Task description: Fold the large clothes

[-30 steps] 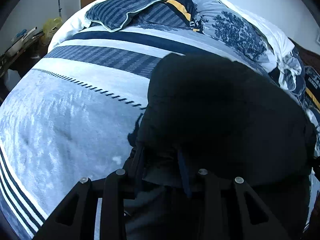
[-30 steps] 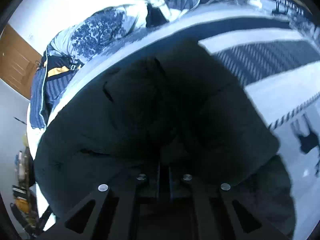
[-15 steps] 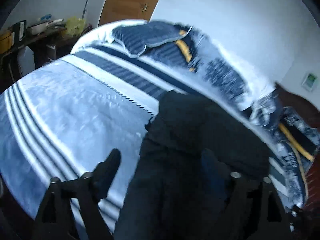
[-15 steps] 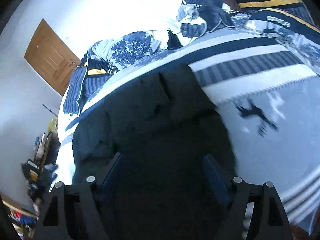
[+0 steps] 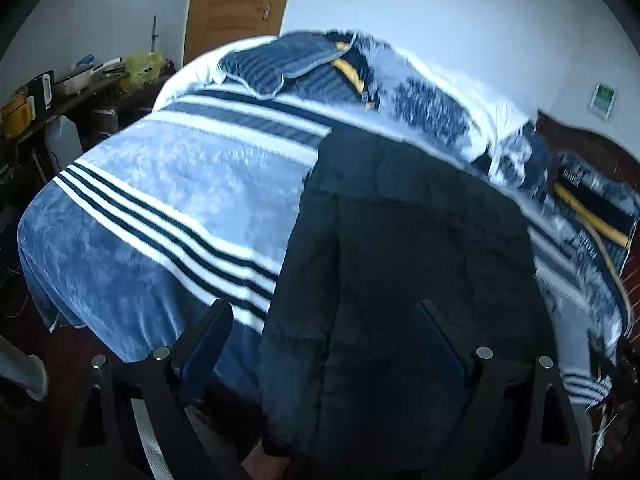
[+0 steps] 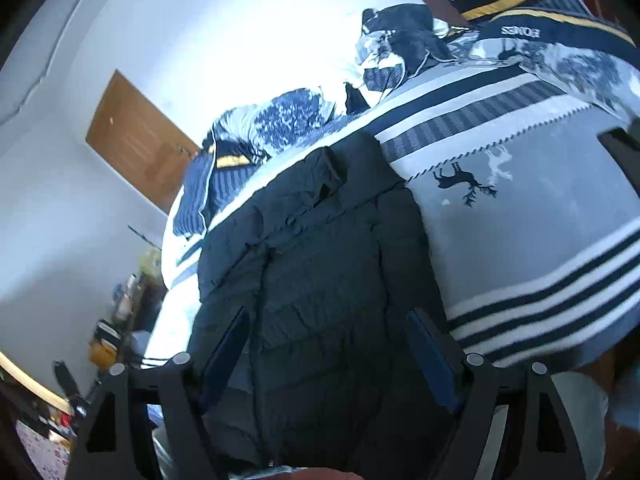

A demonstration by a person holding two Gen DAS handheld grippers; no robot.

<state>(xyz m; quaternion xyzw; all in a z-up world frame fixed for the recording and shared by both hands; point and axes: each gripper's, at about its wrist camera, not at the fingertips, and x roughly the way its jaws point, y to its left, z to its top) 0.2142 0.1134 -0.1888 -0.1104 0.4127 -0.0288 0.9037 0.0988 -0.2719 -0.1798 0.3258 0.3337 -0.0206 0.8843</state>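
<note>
A dark padded jacket [image 5: 420, 240] lies lengthwise on the bed's blue and white striped blanket [image 5: 180, 184], its lower end hanging over the near edge. My left gripper [image 5: 324, 312] hovers above that near end with its jaws still opening; nothing is pressed between the pads. In the right wrist view the same jacket [image 6: 328, 248] stretches away, collar end far, with the deer-patterned blanket [image 6: 540, 208] to its right. My right gripper [image 6: 329, 314] stands open above the jacket and holds nothing.
Pillows and a bunched quilt [image 5: 304, 68] pile along the bed's far side. A cluttered side table [image 5: 60, 88] stands to the left of the bed, with a wooden door [image 5: 236, 0] behind it. More striped bedding [image 6: 520, 28] lies at the far right.
Both grippers went from shut on the jacket's fabric to open and let it go. Both drew back and upward, so the whole jacket and the bed's edge now show.
</note>
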